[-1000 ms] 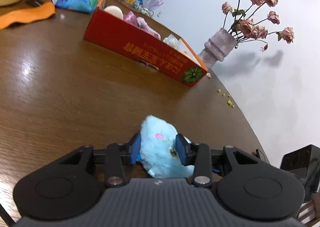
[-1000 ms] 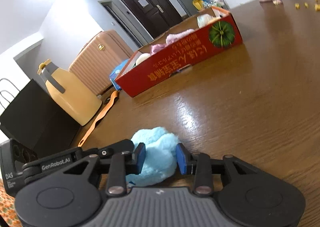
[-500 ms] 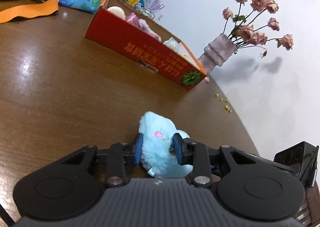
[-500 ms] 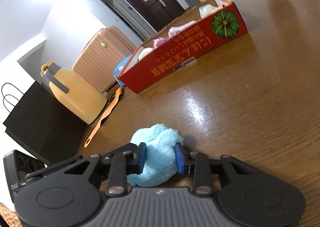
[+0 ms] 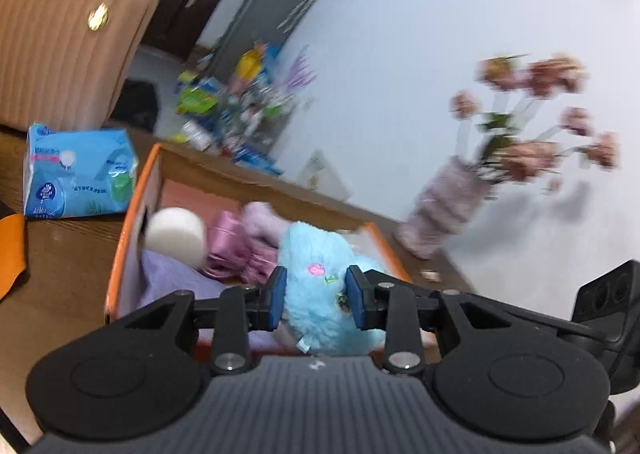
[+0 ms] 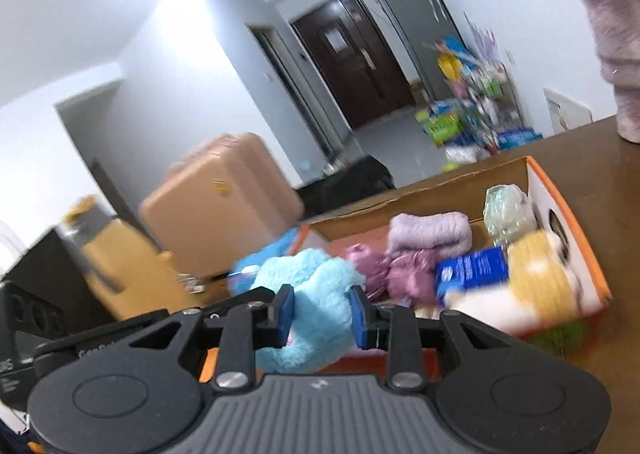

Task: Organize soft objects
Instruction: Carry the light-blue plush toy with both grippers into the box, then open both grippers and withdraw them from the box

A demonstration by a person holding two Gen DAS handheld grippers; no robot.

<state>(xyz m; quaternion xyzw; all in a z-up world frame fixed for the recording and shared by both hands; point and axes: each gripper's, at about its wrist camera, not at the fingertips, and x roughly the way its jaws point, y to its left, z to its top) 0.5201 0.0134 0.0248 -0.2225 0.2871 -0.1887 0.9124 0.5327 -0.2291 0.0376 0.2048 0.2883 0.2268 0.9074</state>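
A light blue plush toy is gripped from both sides. My left gripper is shut on one part of it and my right gripper is shut on another part. Both hold it in the air above the open red and orange cardboard box, which also shows in the right wrist view. The box holds a white sponge, pink and purple soft items, a blue packet and a yellow and white plush.
A blue tissue pack lies on the brown table left of the box. A vase of dried roses stands behind the box on the right. A tan suitcase stands beyond the table.
Both grippers have lifted the blue plush off the table and carried it forward to above the box. The frames are blurred by the motion.
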